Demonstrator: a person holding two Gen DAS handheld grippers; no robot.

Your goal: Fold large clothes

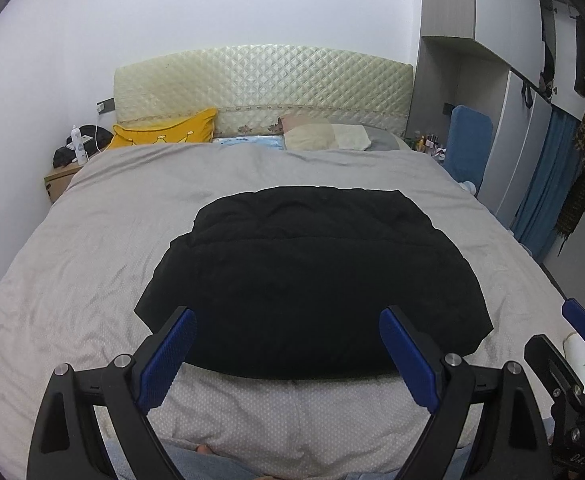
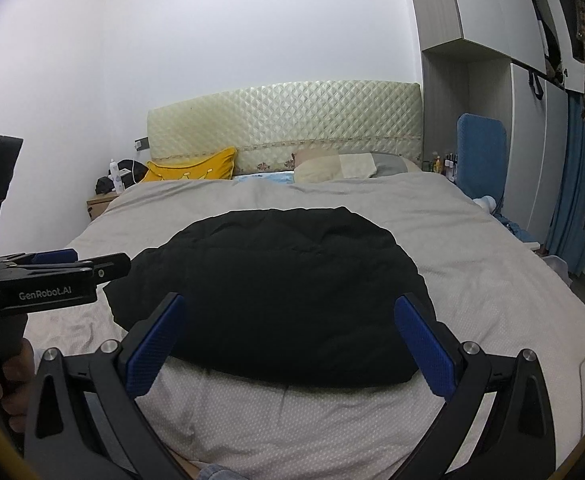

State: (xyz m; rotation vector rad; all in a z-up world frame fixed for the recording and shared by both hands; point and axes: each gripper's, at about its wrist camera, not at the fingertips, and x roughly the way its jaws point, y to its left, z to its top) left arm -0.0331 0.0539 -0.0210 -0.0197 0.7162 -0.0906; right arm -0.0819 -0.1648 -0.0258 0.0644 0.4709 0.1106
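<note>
Near the foot edge of the bed (image 1: 92, 208), across its middle, a black padded jacket (image 1: 312, 272) lies folded into a thick, rounded bundle. It looks soft, puffy and light but bulky, likely springy; its near hem corners seem the best hold. Both the left hand-held gripper (image 1: 288, 344) and right hand-held gripper (image 2: 290, 340) hover spread wide, empty.

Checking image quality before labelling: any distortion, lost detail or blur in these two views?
Left wrist view: strong fisheye bending, dark vignette corners; black garment shows almost no fold detail. Right wrist view: same curvature, garment equally featureless, headboard sharp, no motion blur.
</note>
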